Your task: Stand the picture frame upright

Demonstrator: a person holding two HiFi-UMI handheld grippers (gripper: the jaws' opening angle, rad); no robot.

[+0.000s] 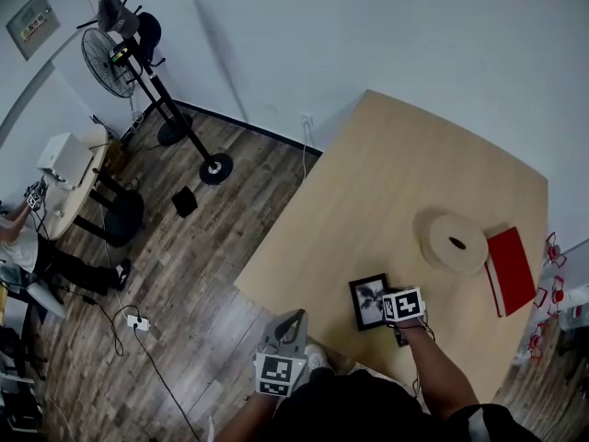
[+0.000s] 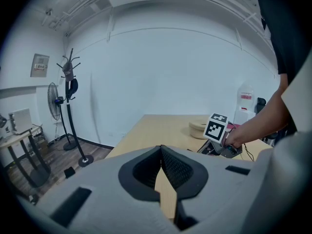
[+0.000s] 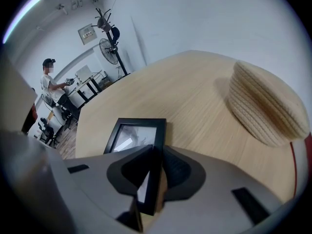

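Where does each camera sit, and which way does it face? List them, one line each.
Head view: on the person's head, looking steeply down on the table; shows left gripper, right gripper and right forearm.
Left gripper view: rides the left gripper, facing across the table toward the wall; own jaws together.
Right gripper view: rides the right gripper, angled down; own jaws grip the picture frame edge.
Shared: head and right gripper views both show the frame and woven disc.
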